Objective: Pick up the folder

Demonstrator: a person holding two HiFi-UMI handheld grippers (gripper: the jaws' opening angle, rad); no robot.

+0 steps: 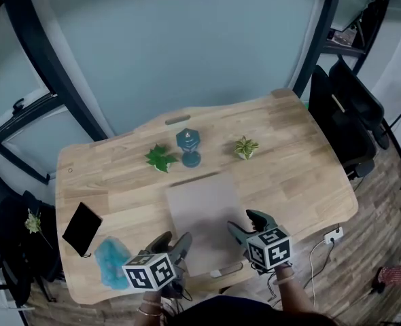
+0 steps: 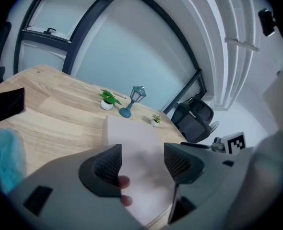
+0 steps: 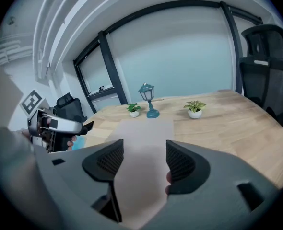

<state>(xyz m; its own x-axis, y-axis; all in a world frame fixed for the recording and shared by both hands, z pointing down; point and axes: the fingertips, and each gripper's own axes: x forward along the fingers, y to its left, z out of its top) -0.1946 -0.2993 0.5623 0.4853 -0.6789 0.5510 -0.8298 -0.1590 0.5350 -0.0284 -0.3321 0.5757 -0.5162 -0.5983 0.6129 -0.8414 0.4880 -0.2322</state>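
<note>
A pale grey folder (image 1: pixel 204 216) lies flat on the wooden table (image 1: pixel 302 161), its near edge at the table's front. It also shows ahead of the jaws as the folder (image 2: pixel 136 143) in the left gripper view and the folder (image 3: pixel 144 143) in the right gripper view. My left gripper (image 1: pixel 175 244) hovers over the folder's near left corner, jaws apart with nothing between them. My right gripper (image 1: pixel 249 224) hangs above the folder's near right side, also open and empty. Neither one touches the folder.
Beyond the folder stand a small teal lantern (image 1: pixel 188 147) and two tiny potted plants (image 1: pixel 161 158) (image 1: pixel 246 147). At the left lie a black notebook (image 1: pixel 82 227) and a crumpled blue cloth (image 1: pixel 111 262). A black office chair (image 1: pixel 346 117) stands right of the table.
</note>
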